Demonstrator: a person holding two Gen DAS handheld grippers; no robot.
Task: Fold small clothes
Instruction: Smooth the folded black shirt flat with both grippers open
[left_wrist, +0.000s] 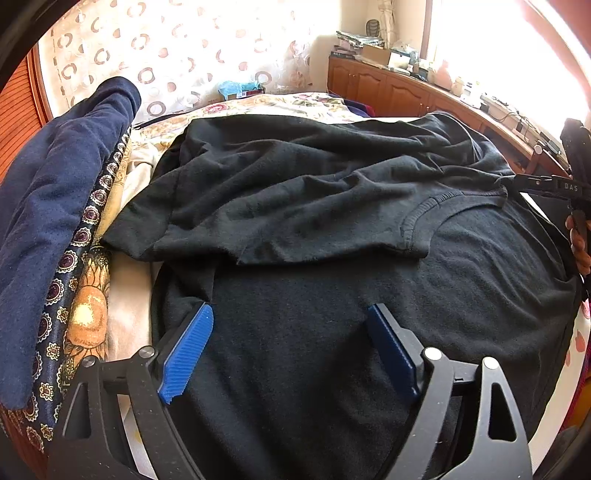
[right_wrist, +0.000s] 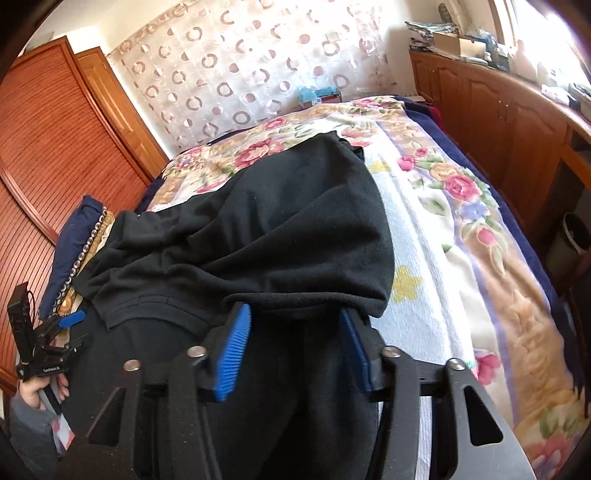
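A black T-shirt (left_wrist: 332, 206) lies on the bed, its upper part folded over the lower part, with the collar (left_wrist: 421, 218) facing right. My left gripper (left_wrist: 291, 314) is open, its blue fingers (left_wrist: 188, 347) resting low over the shirt's near part. My right gripper (right_wrist: 295, 314) is open, its blue fingers (right_wrist: 234, 354) straddling the shirt (right_wrist: 280, 229) just under a folded edge that drapes over the fingertips. In the right wrist view the left gripper (right_wrist: 70, 321) shows at far left. In the left wrist view part of the right gripper (left_wrist: 554, 188) shows at far right.
A navy garment (left_wrist: 55, 206) and a patterned cloth (left_wrist: 74, 266) are piled at the bed's left side. The floral blanket (right_wrist: 461, 221) covers the bed. Wooden cabinets (right_wrist: 498, 122) run along the right, a wooden wardrobe (right_wrist: 55, 147) on the left, a bin (right_wrist: 572, 240) at right.
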